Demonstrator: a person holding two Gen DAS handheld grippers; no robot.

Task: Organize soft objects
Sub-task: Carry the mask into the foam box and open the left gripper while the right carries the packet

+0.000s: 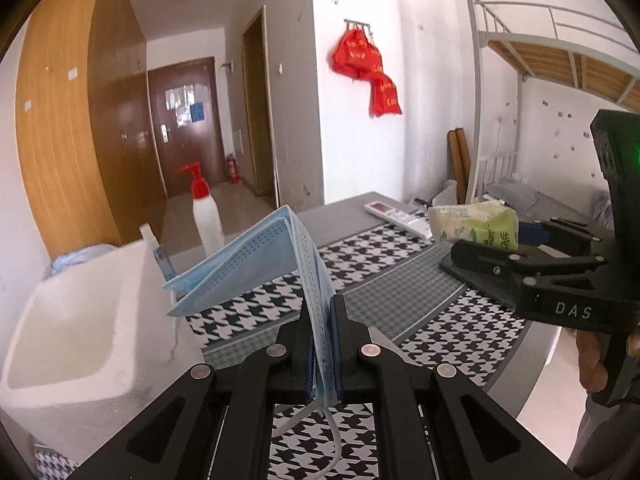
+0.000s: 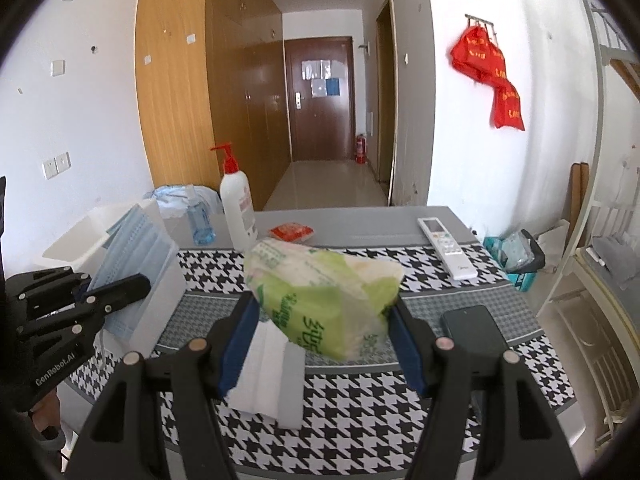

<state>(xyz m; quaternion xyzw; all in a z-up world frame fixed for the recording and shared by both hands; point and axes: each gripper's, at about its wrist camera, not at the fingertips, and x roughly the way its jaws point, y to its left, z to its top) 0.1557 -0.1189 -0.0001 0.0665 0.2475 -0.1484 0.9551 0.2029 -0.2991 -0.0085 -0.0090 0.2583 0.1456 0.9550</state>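
My left gripper (image 1: 322, 316) is shut on a stack of blue face masks (image 1: 256, 264), held above the table beside the white foam box (image 1: 68, 328). In the right wrist view the masks (image 2: 132, 256) hang by the box (image 2: 160, 276), with the left gripper (image 2: 116, 288) at the left. My right gripper (image 2: 320, 312) is shut on a green tissue pack (image 2: 320, 292), held above the table over a folded white cloth (image 2: 272, 384). The right gripper (image 1: 500, 256) with the pack (image 1: 476, 224) shows at the right of the left wrist view.
A houndstooth mat (image 2: 400, 420) covers the table. On it lie a black phone (image 2: 476, 328), a white remote (image 2: 446, 246) and a red packet (image 2: 292, 232). A red-pump bottle (image 2: 238, 208) and a blue spray bottle (image 2: 198, 220) stand at the back left.
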